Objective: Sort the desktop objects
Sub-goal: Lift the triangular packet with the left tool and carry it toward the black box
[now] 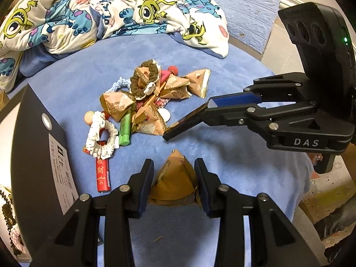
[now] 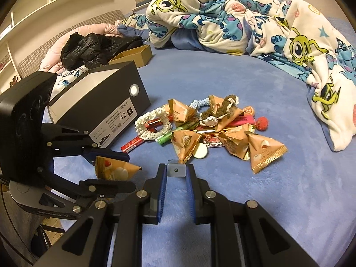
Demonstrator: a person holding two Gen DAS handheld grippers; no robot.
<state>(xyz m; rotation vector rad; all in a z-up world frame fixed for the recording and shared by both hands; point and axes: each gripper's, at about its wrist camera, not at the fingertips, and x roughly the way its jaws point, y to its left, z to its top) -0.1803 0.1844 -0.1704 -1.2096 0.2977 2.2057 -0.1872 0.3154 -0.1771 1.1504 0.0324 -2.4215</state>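
Observation:
A pile [image 1: 142, 98] of brown triangular snack packets, crocheted hair ties, a green tube and a red lighter lies on the blue bed cover; it also shows in the right wrist view [image 2: 211, 129]. My left gripper [image 1: 174, 173] is shut on one brown snack packet [image 1: 173, 182], held above the cover; the packet also shows in the right wrist view [image 2: 113, 169]. My right gripper [image 2: 176, 173] is shut on a small grey clear-cased object [image 2: 176, 170], just in front of the pile. In the left wrist view the right gripper [image 1: 169, 133] reaches in from the right.
A black shoebox [image 2: 106, 102] stands open left of the pile, its side showing in the left wrist view [image 1: 37, 151]. A small brown cardboard box [image 2: 133, 56] and black jacket [image 2: 89, 49] lie behind it. A cartoon-print blanket [image 2: 255, 22] is heaped at the back.

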